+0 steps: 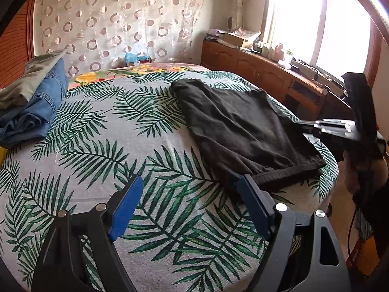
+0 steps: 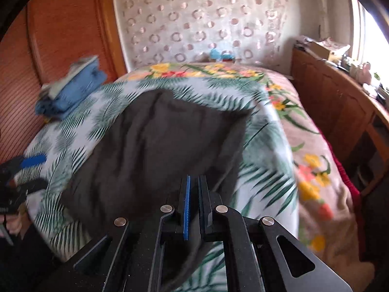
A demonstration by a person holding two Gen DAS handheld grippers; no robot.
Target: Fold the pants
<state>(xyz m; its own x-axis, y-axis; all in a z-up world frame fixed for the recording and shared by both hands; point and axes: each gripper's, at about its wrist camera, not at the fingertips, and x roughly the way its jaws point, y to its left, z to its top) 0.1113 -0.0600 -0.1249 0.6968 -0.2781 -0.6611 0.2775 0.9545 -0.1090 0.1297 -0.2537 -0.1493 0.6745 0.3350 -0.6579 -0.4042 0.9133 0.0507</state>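
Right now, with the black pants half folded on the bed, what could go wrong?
1. The black pants lie close to the bed edge; a tug toward it could slide them off.
2. The right claw looks shut with no cloth visibly pinched, so a lift may come up empty.
3. The left claw is open with one finger at the waistband; closing now might catch only one layer.

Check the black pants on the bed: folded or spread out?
Folded. The black pants lie as a compact, roughly square panel on the leaf-print bedspread, waistband at the near edge, no separate legs showing.
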